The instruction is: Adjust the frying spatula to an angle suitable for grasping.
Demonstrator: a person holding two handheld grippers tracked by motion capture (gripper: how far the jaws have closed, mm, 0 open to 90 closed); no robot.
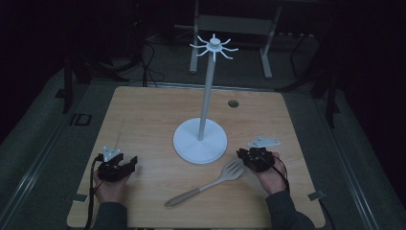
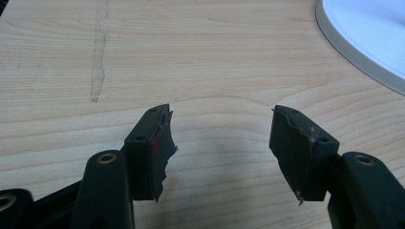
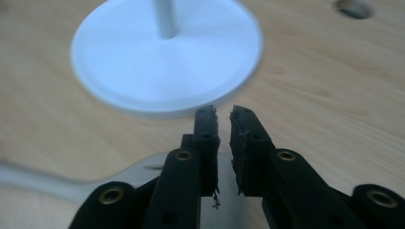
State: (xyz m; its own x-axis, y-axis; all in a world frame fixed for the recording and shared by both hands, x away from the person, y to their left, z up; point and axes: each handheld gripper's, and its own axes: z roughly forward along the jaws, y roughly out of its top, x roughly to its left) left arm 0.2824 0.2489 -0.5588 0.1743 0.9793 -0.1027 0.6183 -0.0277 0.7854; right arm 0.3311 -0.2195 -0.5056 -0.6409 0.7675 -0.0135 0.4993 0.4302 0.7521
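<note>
Slotted spatula [image 1: 206, 186] flat beside white stand [image 1: 200, 140]

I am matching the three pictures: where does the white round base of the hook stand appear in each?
High view: white round base at table centre, between the grippers.
Left gripper view: its rim at the top right corner.
Right gripper view: upper centre, beyond the jaws.
Shared landmark: the base itself.

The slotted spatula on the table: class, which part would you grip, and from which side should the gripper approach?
Grip the spatula by its handle, probably near mid-length. It lies flat on the table, handle running toward the near-left and the wide slotted head beside the right gripper. The handle is narrow enough to fit between two jaws; the head looks too broad. Come from above, jaws set across the handle.
</note>
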